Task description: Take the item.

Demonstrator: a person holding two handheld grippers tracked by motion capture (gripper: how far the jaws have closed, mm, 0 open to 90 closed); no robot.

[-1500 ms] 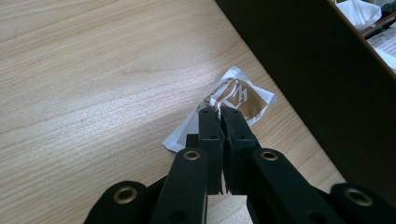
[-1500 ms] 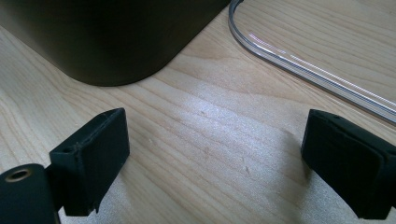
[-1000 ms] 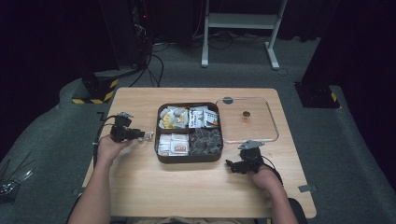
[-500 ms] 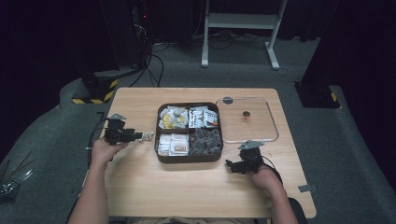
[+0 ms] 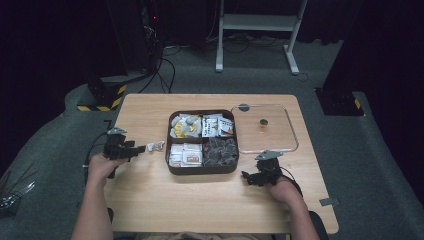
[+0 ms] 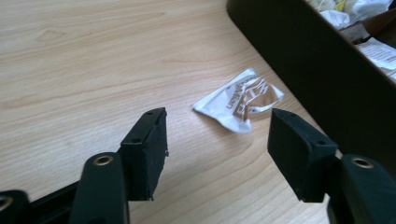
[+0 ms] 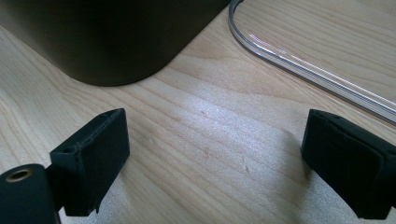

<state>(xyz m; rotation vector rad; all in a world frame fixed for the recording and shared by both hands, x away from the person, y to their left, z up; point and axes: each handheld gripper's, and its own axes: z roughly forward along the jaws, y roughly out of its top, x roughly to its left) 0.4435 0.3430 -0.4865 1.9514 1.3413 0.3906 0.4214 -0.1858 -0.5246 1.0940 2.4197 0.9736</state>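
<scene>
A small white sachet [image 6: 239, 99] with brown print lies flat on the bench [image 5: 150, 200], just beside the left wall of the dark four-part tray [image 5: 202, 170]. Seen from above, the sachet [image 5: 155, 146] is a pale scrap; the left gripper view brings out its crumpled corner and lettering. The left gripper [image 6: 217, 140] points at it, its jaws spread and just now opening wider, with the sachet lying beyond the pads, untouched. The right gripper [image 7: 215, 161] rests low by the tray's near right corner, jaws spread over bare wood, beside the clear lid [image 5: 267, 131]
</scene>
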